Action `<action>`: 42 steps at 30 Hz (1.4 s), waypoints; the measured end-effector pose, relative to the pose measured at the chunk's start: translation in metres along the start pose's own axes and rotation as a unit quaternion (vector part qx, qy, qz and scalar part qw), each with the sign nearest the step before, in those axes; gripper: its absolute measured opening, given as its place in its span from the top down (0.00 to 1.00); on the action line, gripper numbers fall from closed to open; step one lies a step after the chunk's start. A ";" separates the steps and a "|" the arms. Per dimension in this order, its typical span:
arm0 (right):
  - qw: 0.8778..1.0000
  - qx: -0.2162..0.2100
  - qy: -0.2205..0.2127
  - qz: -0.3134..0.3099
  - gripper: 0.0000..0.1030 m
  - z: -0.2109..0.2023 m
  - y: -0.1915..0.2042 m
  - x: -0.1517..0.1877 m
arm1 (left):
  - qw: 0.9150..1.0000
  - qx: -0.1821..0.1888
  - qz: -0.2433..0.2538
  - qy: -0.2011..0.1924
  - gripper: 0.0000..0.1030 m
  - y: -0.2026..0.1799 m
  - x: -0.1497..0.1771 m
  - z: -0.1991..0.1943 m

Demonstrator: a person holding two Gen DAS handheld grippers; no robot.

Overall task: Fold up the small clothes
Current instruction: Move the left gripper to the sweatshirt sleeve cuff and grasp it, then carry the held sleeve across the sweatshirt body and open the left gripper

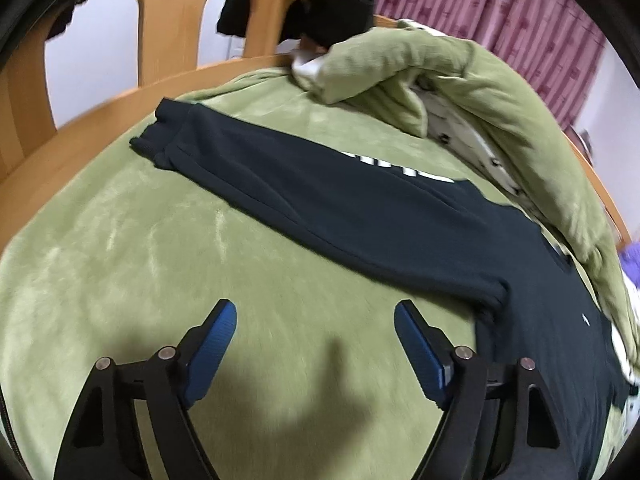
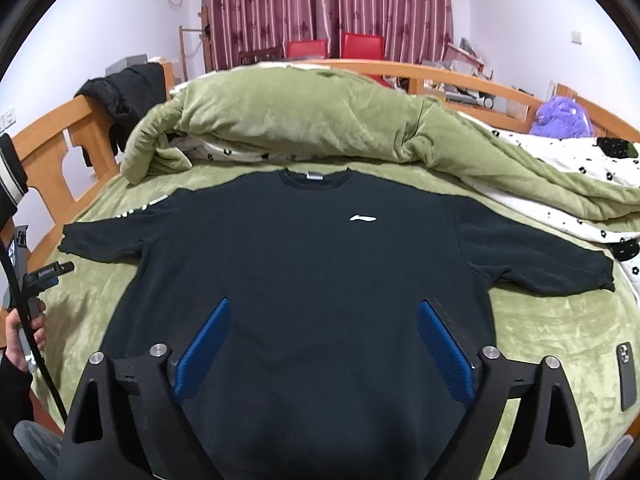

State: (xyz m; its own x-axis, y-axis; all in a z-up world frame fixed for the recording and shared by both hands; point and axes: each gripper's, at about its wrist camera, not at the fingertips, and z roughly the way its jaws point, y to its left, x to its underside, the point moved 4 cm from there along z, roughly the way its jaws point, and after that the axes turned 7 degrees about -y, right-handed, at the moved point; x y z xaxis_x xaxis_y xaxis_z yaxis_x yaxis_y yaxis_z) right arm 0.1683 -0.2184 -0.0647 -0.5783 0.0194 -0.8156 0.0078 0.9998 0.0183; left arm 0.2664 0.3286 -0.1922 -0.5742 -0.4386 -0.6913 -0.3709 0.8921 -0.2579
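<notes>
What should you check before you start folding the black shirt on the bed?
1. Shirt lies flat, front up: ok.
2. Both sleeves spread out sideways: ok.
3. Left gripper open, nothing between its fingers: ok.
4. Right gripper open above the shirt, holding nothing: ok.
5. Phone lies on the blanket, apart from the shirt: ok.
6. Shirt's bottom edge straight: cannot tell, the gripper hides it.

Black claw [image 2: 322, 344], blue pads [image 2: 204, 352]
</notes>
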 end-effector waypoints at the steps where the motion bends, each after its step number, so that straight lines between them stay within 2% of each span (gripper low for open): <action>1: 1.000 0.000 0.004 -0.002 0.16 0.007 0.000 0.001 | 1.000 0.003 -0.006 0.004 0.24 0.001 -0.003 0.010; 5: 1.000 0.001 0.028 -0.006 0.21 0.044 -0.002 0.007 | 0.998 0.037 -0.039 0.026 0.27 -0.003 -0.010 0.046; 9: 0.999 -0.007 0.035 0.002 0.22 0.071 -0.005 0.015 | 0.988 0.094 -0.108 0.051 0.28 -0.010 -0.015 0.080; 11: 0.999 -0.010 0.035 0.012 0.22 0.078 -0.008 0.019 | 0.984 0.092 -0.142 0.048 0.29 -0.010 -0.015 0.092; 13: 0.998 -0.018 0.049 0.019 0.22 0.084 -0.008 0.025 | 0.985 0.083 -0.144 0.035 0.34 -0.013 -0.017 0.097; 16: 0.999 -0.020 0.049 0.003 0.23 0.082 -0.005 0.026 | 0.991 0.051 -0.120 0.019 0.57 -0.021 -0.025 0.102; 18: 0.999 -0.015 0.039 -0.003 0.23 0.074 -0.005 0.026 | 0.994 0.029 -0.105 0.007 0.87 -0.025 -0.033 0.100; 22: 0.999 -0.030 0.036 0.003 0.23 0.065 -0.007 0.025 | 0.997 0.030 -0.059 -0.036 0.89 -0.046 -0.062 0.075; 26: 0.998 -0.040 0.044 0.030 0.23 0.064 -0.011 0.030 | 0.996 0.050 -0.025 -0.075 0.91 -0.084 -0.091 0.037; 29: 0.996 -0.051 0.053 0.040 0.23 0.063 -0.012 0.035 | 0.993 0.072 0.004 -0.092 0.92 -0.124 -0.107 0.014; 32: 0.996 -0.058 0.041 0.045 0.23 0.055 -0.013 0.031 | 0.989 0.094 0.052 -0.102 0.92 -0.174 -0.108 -0.006; 37: 0.997 -0.063 0.016 0.051 0.23 0.040 -0.017 0.022 | 0.977 0.132 0.147 -0.084 0.92 -0.274 -0.073 -0.017; 38: 0.997 -0.063 0.012 0.050 0.23 0.039 -0.017 0.021 | 0.971 0.137 0.181 -0.075 0.92 -0.301 -0.057 -0.017; 40: 0.997 -0.056 0.004 0.046 0.23 0.035 -0.019 0.020 | 0.963 0.143 0.221 -0.060 0.92 -0.333 -0.031 -0.014; 42: 0.997 -0.057 -0.001 0.045 0.23 0.033 -0.019 0.020 | 0.953 0.145 0.263 -0.040 0.92 -0.362 0.008 -0.007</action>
State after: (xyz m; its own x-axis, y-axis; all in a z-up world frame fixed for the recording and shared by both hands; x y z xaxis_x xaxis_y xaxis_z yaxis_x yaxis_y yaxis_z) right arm 0.1838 -0.2373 -0.1005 -0.5777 0.1096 -0.8089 -0.0328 0.9870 0.1572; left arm 0.3907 0.0013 -0.0998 -0.5634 0.0776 -0.8225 0.1779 0.9836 -0.0291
